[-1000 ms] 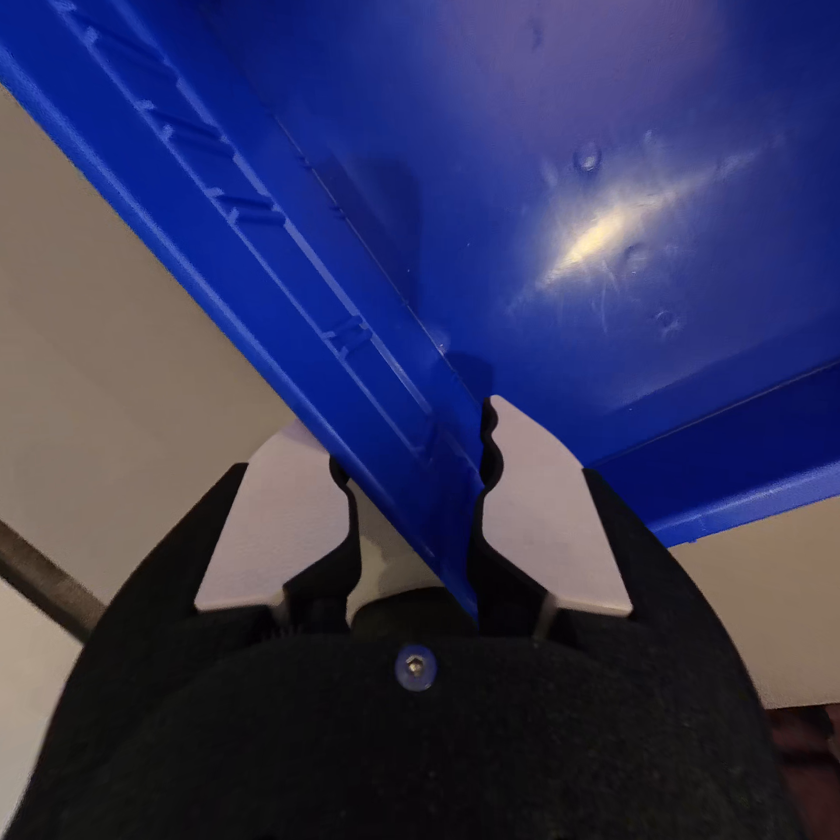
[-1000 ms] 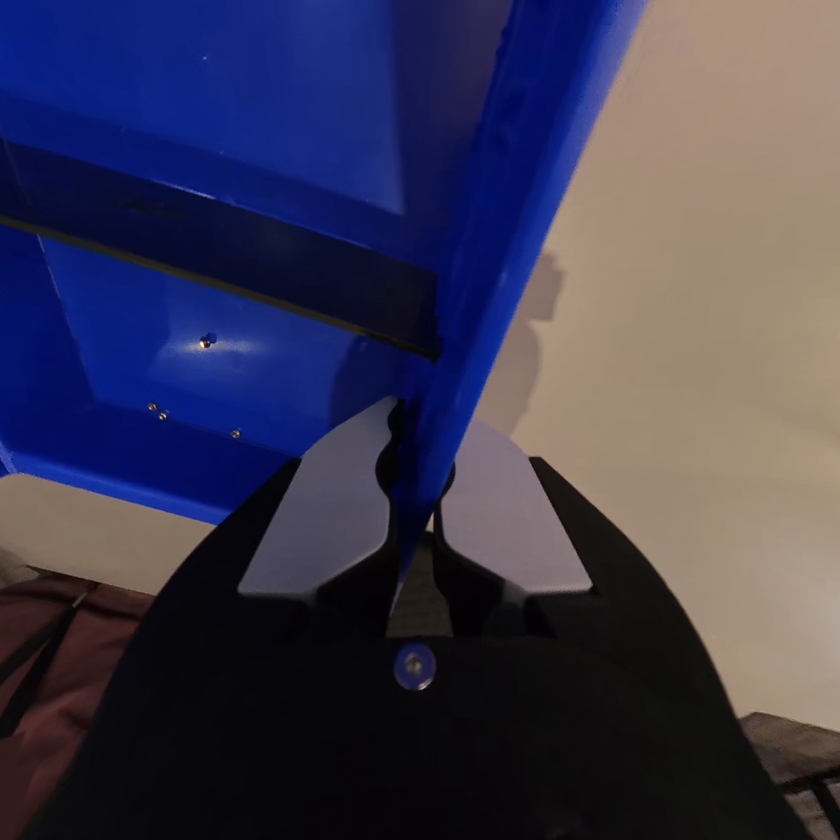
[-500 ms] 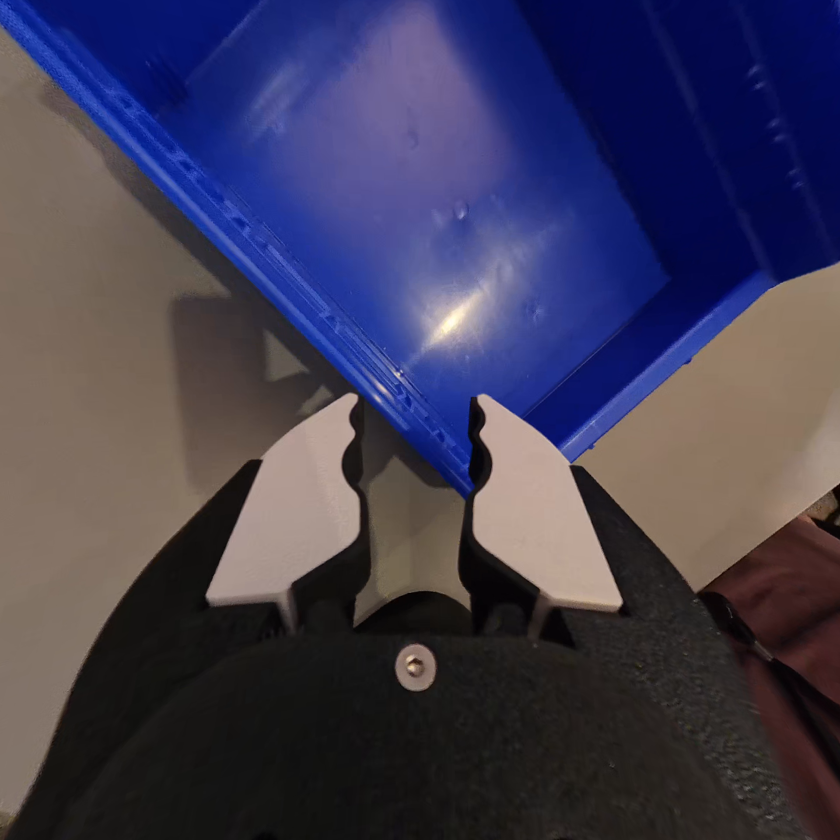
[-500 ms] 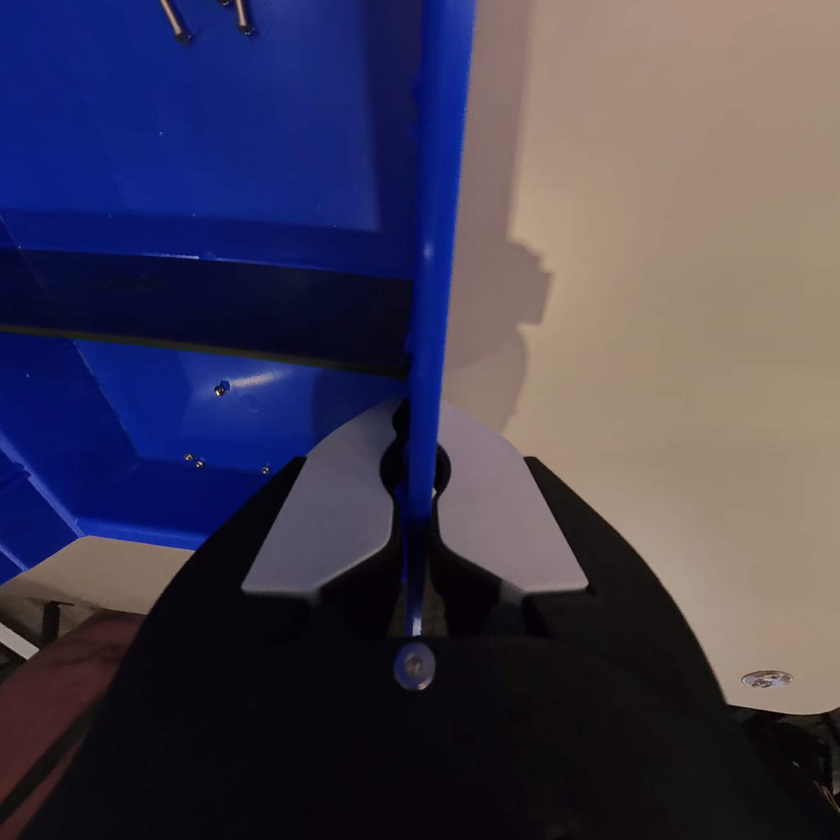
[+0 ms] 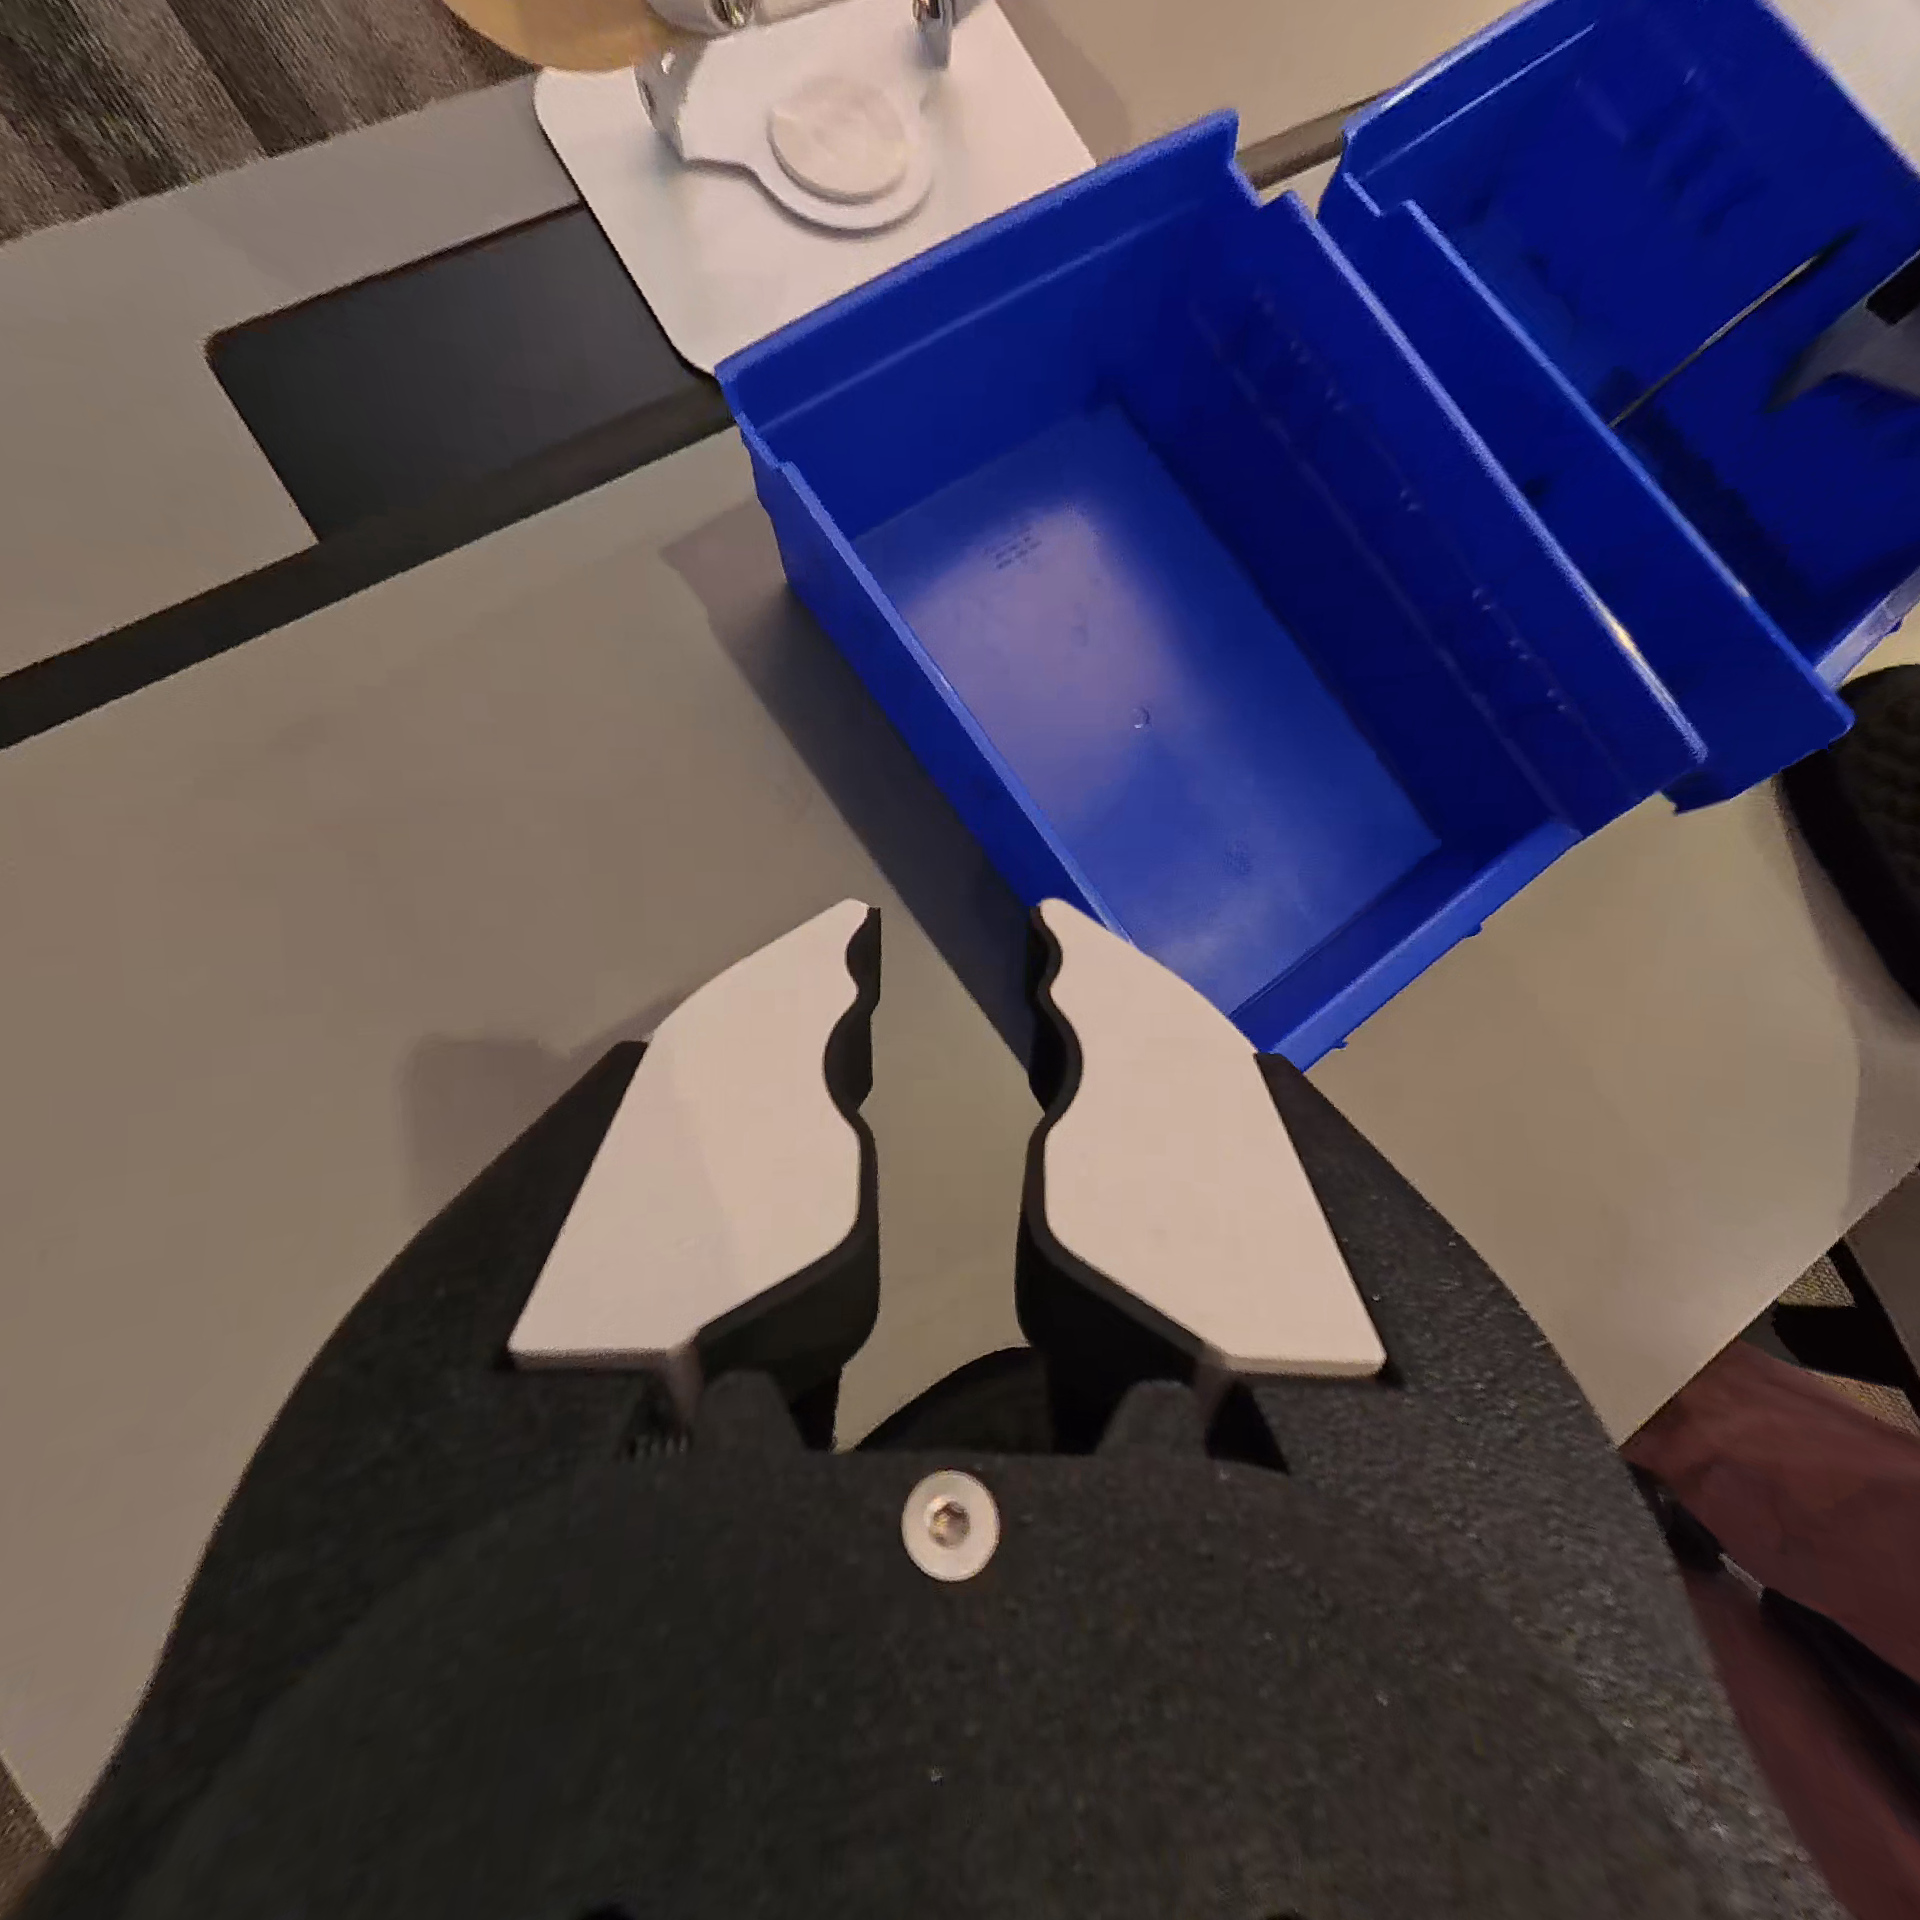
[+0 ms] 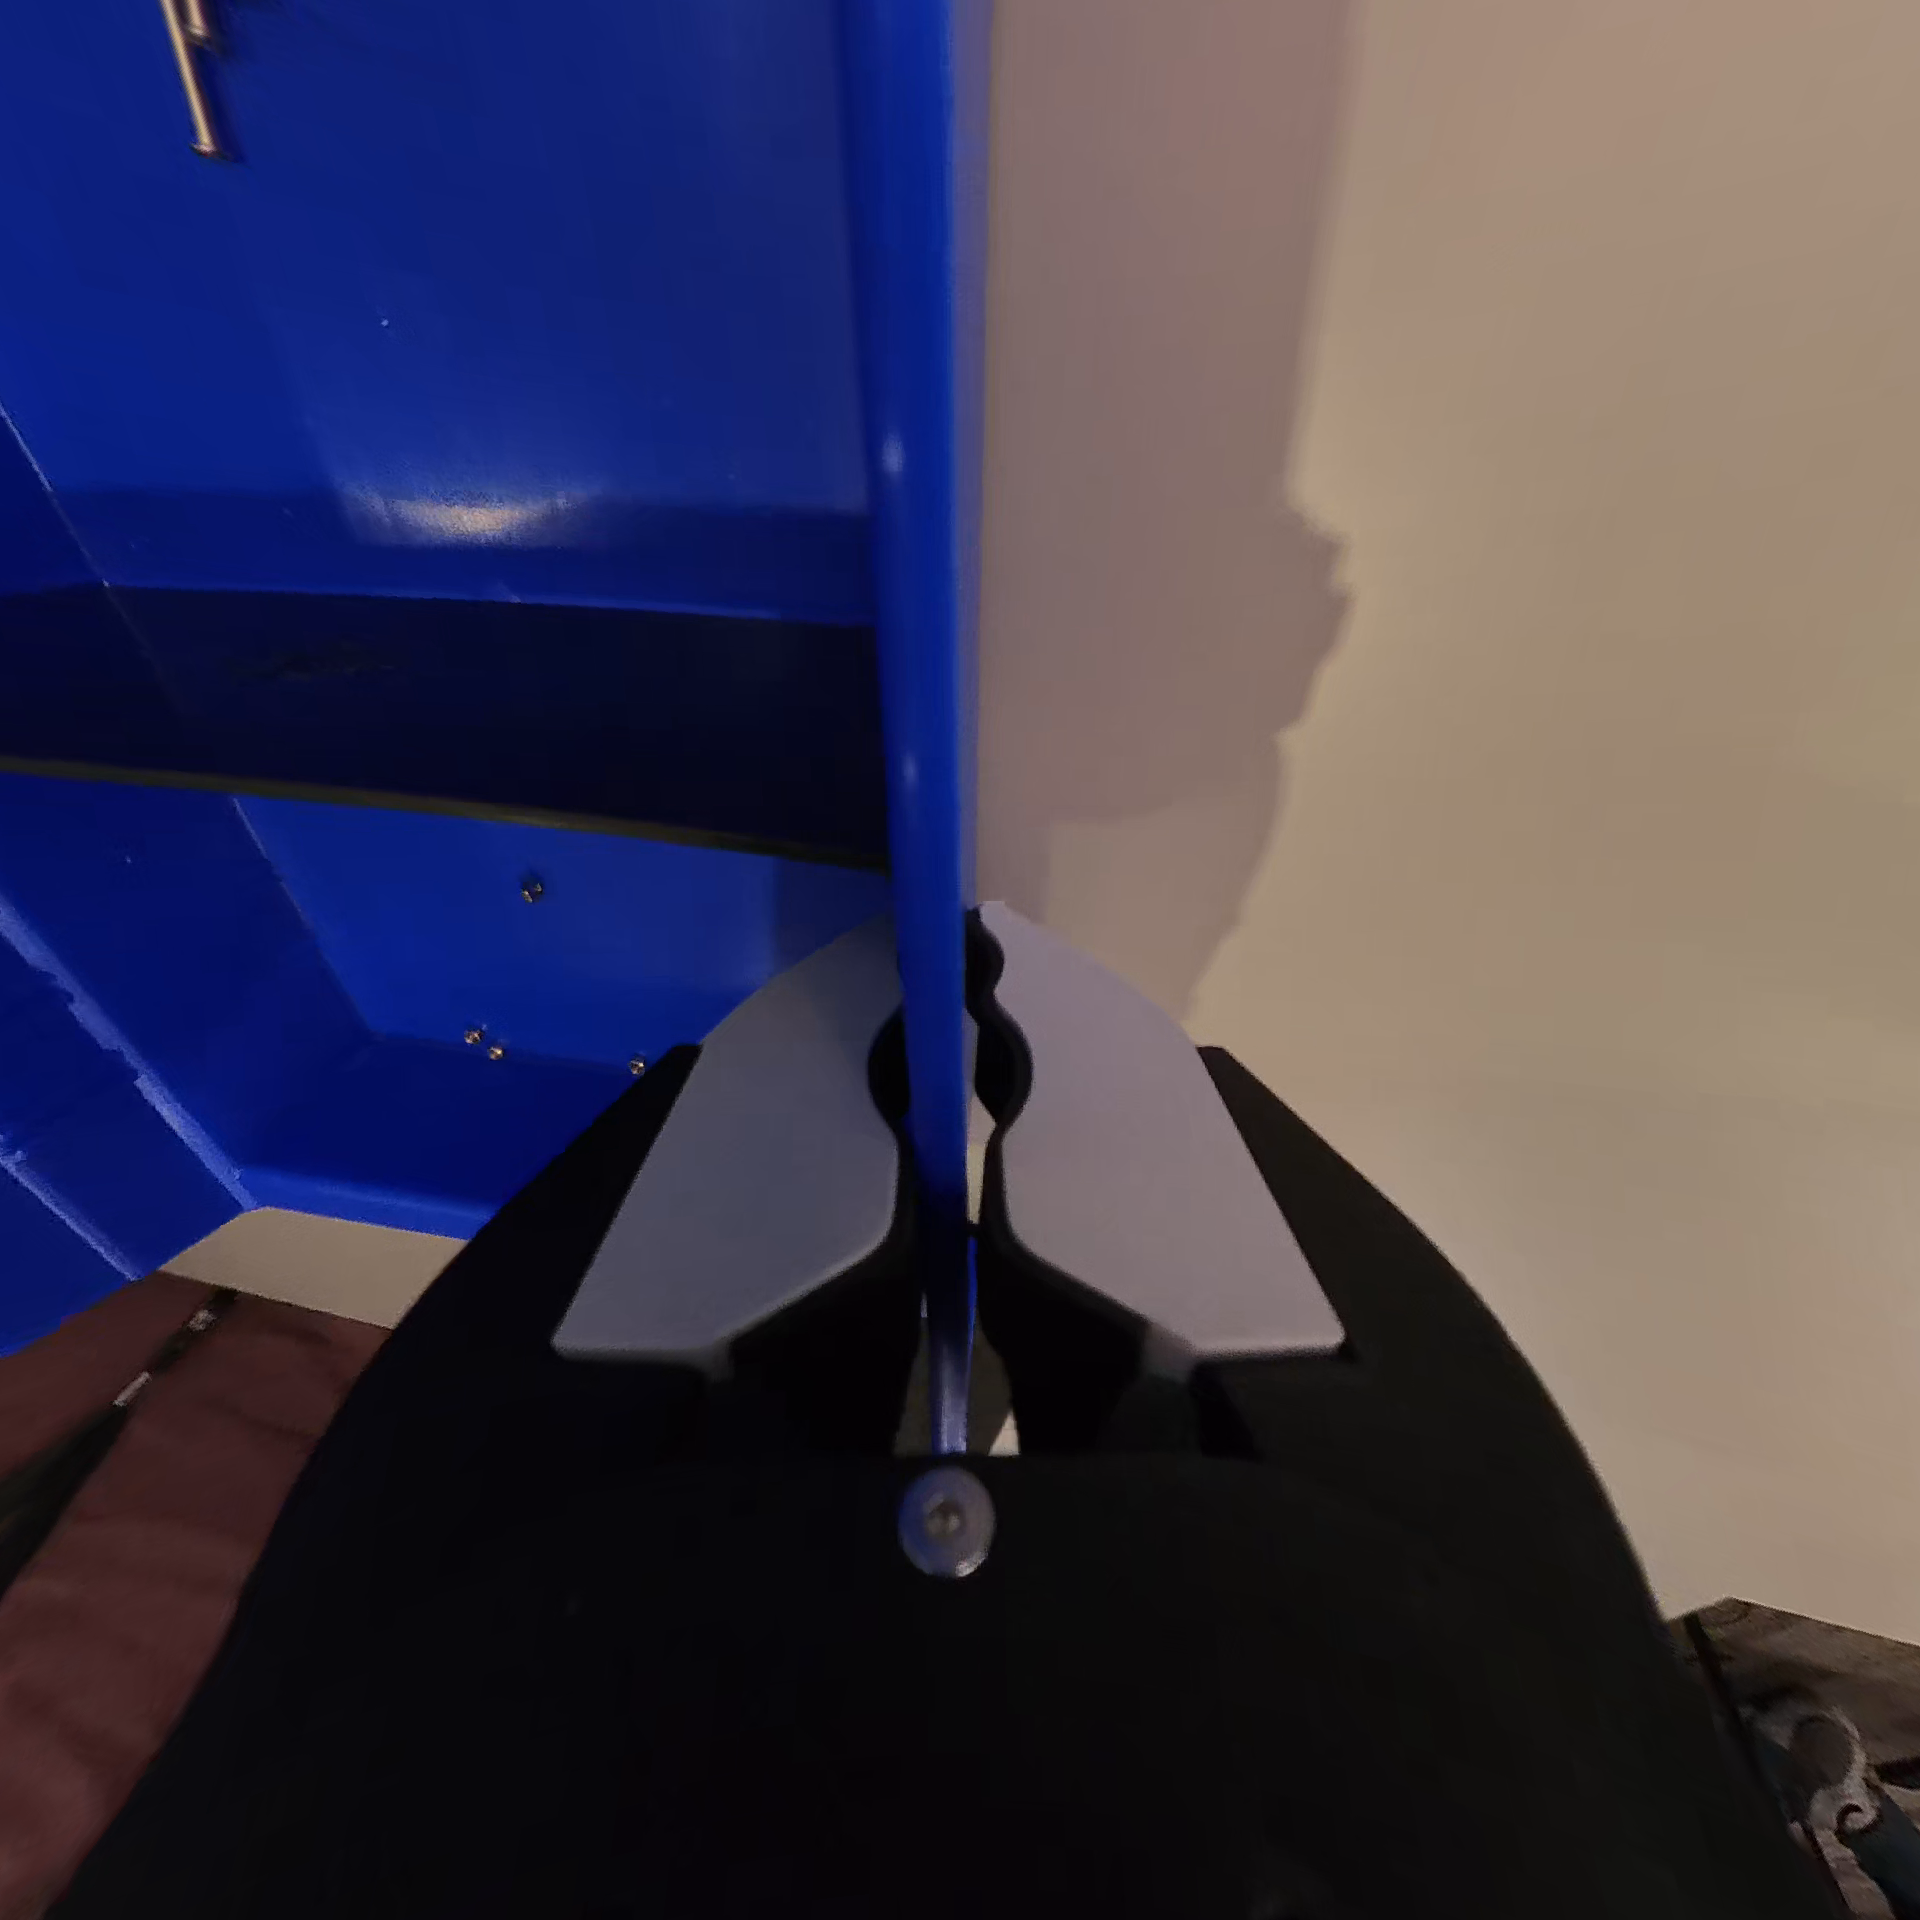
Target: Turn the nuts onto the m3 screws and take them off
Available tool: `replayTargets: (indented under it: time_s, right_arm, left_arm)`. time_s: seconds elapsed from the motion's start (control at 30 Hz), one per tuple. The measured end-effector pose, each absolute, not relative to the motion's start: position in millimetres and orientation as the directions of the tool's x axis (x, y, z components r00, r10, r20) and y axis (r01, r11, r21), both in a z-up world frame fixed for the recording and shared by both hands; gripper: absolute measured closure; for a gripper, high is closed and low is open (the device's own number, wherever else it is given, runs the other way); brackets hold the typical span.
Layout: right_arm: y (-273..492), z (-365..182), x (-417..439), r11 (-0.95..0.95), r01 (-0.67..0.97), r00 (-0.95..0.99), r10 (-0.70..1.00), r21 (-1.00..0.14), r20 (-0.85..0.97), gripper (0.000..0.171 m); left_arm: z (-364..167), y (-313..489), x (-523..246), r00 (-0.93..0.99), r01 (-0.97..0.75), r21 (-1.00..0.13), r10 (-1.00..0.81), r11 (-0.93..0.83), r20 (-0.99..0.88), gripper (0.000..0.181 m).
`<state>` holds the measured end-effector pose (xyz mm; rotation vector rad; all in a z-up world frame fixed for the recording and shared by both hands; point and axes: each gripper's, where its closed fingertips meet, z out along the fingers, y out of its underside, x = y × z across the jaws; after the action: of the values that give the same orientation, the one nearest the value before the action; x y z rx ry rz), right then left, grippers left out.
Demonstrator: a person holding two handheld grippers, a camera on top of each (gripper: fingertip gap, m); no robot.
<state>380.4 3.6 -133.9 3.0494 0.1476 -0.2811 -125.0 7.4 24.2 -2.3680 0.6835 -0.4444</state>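
Note:
My left gripper [image 5: 956,920] is open and empty. It hovers over the grey table [image 5: 416,883], just off the near left wall of an empty blue bin [image 5: 1143,707]. A second blue bin [image 5: 1538,260] stands to its right. My right gripper [image 6: 940,914] is shut on this bin's right side wall [image 6: 914,520], one pad on each face. A dark divider [image 6: 416,707] splits the bin. Small nuts [image 6: 532,889] lie in the near compartment, more by the front wall [image 6: 483,1042]. Long screws [image 6: 197,104] lie in the far compartment.
A white plate with a metal fitting [image 5: 821,156] lies behind the empty bin. A dark rectangular inset [image 5: 436,405] is at the back left of the table. The table's front edge runs at lower right, with dark red fabric [image 5: 1766,1507] below it. One gripper's finger ends stand about 55 cm off the other's.
My left gripper, which straddled the empty bin's wall without gripping it, has pulled back off it and narrowed its jaws. My right gripper closed on the other bin's wall and keeps hold.

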Motion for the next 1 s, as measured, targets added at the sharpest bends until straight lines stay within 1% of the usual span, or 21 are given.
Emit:
replayTargets:
  time_s: [0.23,0.37,0.5,0.63,0.73,0.83,1.0]
  right_arm:
    - [11.1,-111.1,399.6,-0.989,0.139,0.983,0.132,0.048,-0.132,0.166]
    - [19.4,-76.4,399.7,-0.986,0.164,0.981,0.161,0.02,-0.108,0.166]
    - [25.7,-31.2,379.2,-0.977,0.211,0.973,0.209,0.011,-0.095,0.165]
    - [31.5,8.8,331.6,-0.955,0.296,0.951,0.293,0.026,-0.097,0.165]
    - [37.0,24.9,278.5,-0.923,0.383,0.919,0.376,0.044,-0.122,0.165]
    - [43.1,29.3,216.5,-0.873,0.485,0.868,0.472,0.055,-0.156,0.166]
    - [51.6,22.1,105.8,-0.782,0.622,0.766,0.605,0.019,-0.217,0.165]
  left_arm:
    - [37.0,2.1,-132.7,0.81,-0.349,-0.679,-0.573,-0.646,0.129,0.156]
    - [39.0,2.4,-138.1,0.815,-0.339,-0.683,-0.565,-0.646,0.13,0.156]
    - [35.4,6.2,-149.1,0.83,-0.314,-0.672,-0.538,-0.671,0.149,0.156]
    - [36.6,7.6,-167.7,0.85,-0.269,-0.672,-0.498,-0.69,0.171,0.155]
    - [41.2,7.5,-190.9,0.874,-0.202,-0.684,-0.444,-0.701,0.197,0.155]
    - [44.5,5.4,-221.3,0.906,-0.13,-0.693,-0.369,-0.709,0.208,0.155]
    - [50.1,-4.0,-265.7,0.929,-0.018,-0.713,-0.275,-0.701,0.246,0.155]
